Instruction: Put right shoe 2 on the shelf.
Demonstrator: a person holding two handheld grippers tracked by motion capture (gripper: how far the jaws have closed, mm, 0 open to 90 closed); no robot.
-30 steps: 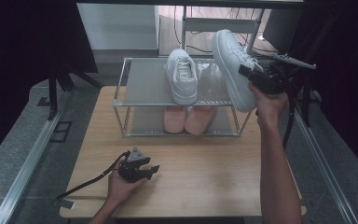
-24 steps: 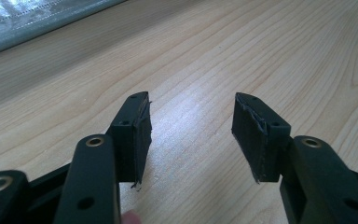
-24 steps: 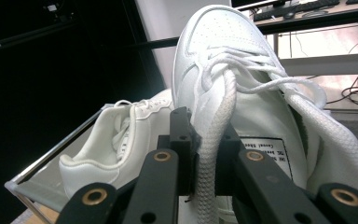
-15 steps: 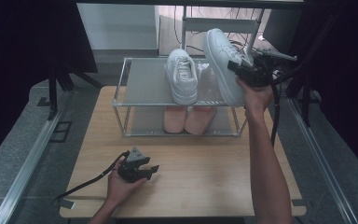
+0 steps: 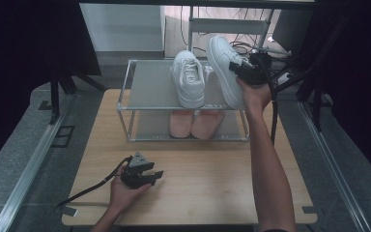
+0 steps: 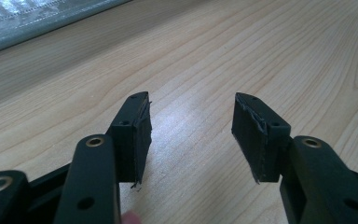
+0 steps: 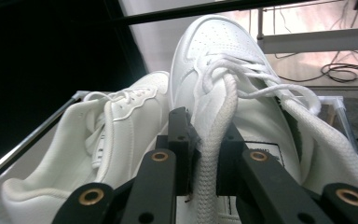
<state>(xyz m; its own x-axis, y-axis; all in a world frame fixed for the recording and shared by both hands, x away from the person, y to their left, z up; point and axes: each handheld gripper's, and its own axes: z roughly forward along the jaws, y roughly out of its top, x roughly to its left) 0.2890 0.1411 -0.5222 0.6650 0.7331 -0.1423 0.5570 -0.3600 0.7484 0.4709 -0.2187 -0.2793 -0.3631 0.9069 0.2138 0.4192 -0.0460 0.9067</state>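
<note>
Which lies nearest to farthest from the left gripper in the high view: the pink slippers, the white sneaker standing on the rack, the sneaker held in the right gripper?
From the left gripper:
1. Pink slippers, lower shelf.
2. White sneaker, top shelf.
3. Held sneaker, far right, tilted in the right gripper.

Left hand-held gripper [image 6: 191, 135] agape — right hand-held gripper [image 7: 205, 154] clamped
</note>
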